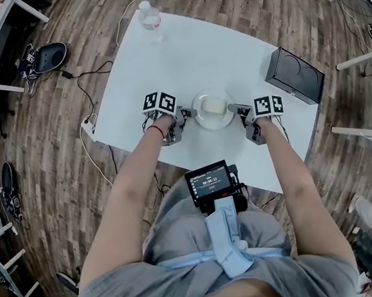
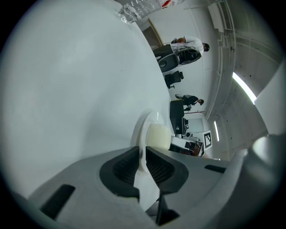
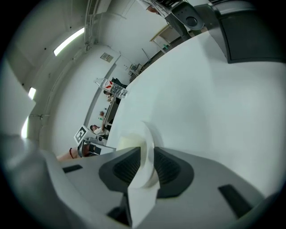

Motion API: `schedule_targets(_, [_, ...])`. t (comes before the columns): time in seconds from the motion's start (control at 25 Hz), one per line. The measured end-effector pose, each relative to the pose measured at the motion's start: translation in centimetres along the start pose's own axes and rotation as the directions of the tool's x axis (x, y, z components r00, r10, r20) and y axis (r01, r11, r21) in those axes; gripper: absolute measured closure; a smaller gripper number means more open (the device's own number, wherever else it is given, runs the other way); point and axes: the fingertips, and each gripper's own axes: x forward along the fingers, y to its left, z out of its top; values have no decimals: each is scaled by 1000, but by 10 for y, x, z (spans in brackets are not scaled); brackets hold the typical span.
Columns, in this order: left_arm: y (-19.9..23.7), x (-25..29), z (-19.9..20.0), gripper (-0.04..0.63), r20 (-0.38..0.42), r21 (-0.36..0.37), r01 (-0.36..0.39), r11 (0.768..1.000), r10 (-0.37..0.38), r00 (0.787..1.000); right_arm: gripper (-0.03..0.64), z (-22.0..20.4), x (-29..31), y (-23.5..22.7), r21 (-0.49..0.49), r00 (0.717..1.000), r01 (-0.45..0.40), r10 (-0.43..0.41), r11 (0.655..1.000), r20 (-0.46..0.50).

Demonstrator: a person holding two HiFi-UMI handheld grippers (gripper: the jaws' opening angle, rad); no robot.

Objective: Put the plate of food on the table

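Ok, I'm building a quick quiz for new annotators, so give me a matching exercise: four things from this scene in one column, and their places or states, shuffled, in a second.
Things:
1. plate
2. pale food block
3. water bottle
4. black box

Places or states:
A. at the far edge of the table
B. rim clamped on both sides, by the left gripper and the right gripper
C. near the table's right edge
D. lying on the plate

Pairs: 1-B; 2-D; 3-A; 4-C.
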Motion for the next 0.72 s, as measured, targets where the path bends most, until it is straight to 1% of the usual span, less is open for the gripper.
schedule_targets(0.16, [1,0,2,563,1,0,0,1000,0,1000,543,2,0,-2,4,1000,4,-4,1000,0])
schedule_targets(0.44, [-1,-3,0,563,7,17,-22,1000,22,1000,543,4,-6,-4,-30,998,60,-60,998,19])
schedule_targets(0.6, [3,-6,1,563,10,49,-36,998,36,999,543,4,-6,-5,-77,995,97,-96,992,21])
schedule_targets(0.72, [5,-11,3,563,19,98,-70,993,69,997,543,3,-9,-5,-131,990,141,-139,981,25])
